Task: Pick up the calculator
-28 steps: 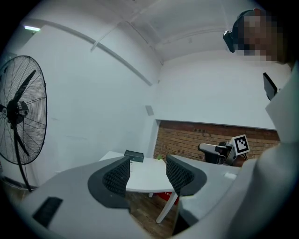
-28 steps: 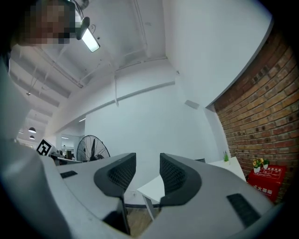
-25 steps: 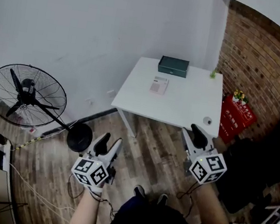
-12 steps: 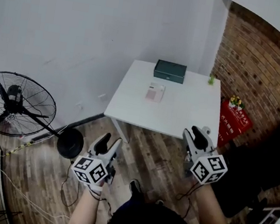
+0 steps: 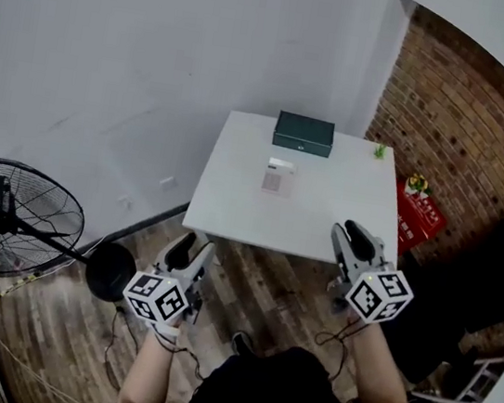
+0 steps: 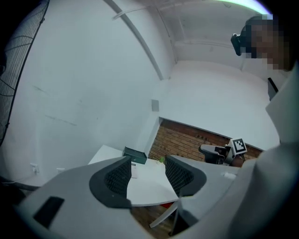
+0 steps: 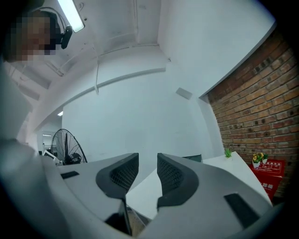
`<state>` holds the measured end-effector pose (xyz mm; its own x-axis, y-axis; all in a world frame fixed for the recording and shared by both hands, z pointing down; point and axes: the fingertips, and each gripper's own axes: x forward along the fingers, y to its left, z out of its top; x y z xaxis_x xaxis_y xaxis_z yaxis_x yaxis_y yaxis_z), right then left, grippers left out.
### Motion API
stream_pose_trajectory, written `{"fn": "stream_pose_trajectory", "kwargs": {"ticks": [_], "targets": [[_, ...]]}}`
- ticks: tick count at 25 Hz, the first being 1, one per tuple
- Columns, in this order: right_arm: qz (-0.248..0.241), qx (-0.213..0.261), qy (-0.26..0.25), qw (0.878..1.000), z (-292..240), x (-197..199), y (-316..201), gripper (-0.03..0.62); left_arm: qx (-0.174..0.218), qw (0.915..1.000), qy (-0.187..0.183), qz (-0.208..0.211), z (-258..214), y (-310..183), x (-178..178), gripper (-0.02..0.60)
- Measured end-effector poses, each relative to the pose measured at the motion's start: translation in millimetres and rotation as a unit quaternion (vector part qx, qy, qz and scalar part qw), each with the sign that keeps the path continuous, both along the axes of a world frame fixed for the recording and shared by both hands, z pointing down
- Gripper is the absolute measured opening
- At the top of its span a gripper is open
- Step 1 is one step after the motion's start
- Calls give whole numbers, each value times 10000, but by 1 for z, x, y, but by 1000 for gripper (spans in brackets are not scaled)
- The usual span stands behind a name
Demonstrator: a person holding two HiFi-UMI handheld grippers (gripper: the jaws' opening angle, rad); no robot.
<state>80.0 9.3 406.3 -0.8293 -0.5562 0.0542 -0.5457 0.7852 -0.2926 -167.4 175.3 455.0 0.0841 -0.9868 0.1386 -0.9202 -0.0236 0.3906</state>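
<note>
The calculator [image 5: 274, 177] is a small pale slab with a pink-grey face, lying flat in the middle of the white table [image 5: 232, 212]. My left gripper [image 5: 194, 251] hangs over the wood floor short of the table's near left corner, jaws open and empty. In the left gripper view the calculator [image 6: 133, 170] peeks out beside the left jaw, well ahead of my left gripper [image 6: 148, 173]. My right gripper [image 5: 354, 236] hovers at the table's near right edge. Its jaws [image 7: 147, 172] are closing with nothing between them.
A dark green box [image 5: 303, 133] stands at the table's back edge, with a tiny green plant [image 5: 380, 151] at the back right corner. A red crate [image 5: 417, 209] sits by the brick wall [image 5: 468, 134]. A black floor fan [image 5: 6, 215] stands to the left.
Both grippers have moved forward toward the table, which now sits nearer and lower in the head view. The fan has slid toward the left edge.
</note>
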Motion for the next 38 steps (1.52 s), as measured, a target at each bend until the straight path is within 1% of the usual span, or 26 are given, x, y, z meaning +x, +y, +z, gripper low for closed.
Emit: {"fn": "stream_pose_trajectory", "kwargs": {"ticks": [3, 7, 11, 14, 17, 21, 24, 27, 30, 34, 38], "targets": [[198, -103, 43, 9997, 4, -15, -10, 126, -57, 9998, 106, 152, 10, -8, -20, 224], [228, -226, 45, 9995, 11, -35, -20, 121, -136, 9994, 237, 206, 24, -18, -42, 221], [122, -437, 144, 9989, 31, -50, -24, 112, -285, 9989, 290, 238, 39, -32, -50, 219], [63, -565, 104, 9983, 44, -61, -37, 112, -322, 9988, 251, 288, 43, -44, -53, 219], [-36, -654, 62, 9978, 51, -77, -57, 106, -370, 9990, 145, 179, 41, -52, -66, 219], [-187, -716, -12, 9973, 54, -99, -91, 103, -424, 9989, 113, -160, 38, -68, -97, 218], [-234, -840, -137, 9961, 59, -108, -127, 98, -436, 9984, 199, -293, 38, -98, -108, 218], [-290, -1042, -241, 9938, 69, -111, -162, 89, -455, 9978, 294, -389, 39, -135, -113, 210], [-372, -1120, -308, 9925, 68, -112, -198, 86, -435, 9972, 427, -440, 38, -174, -117, 206], [-377, -1172, -365, 9917, 63, -109, -244, 80, -545, 9959, 653, -305, 45, -225, -118, 204], [-365, -1369, -405, 9891, 76, -104, -276, 78, -806, 9938, 757, -129, 61, -263, -116, 204]]}}
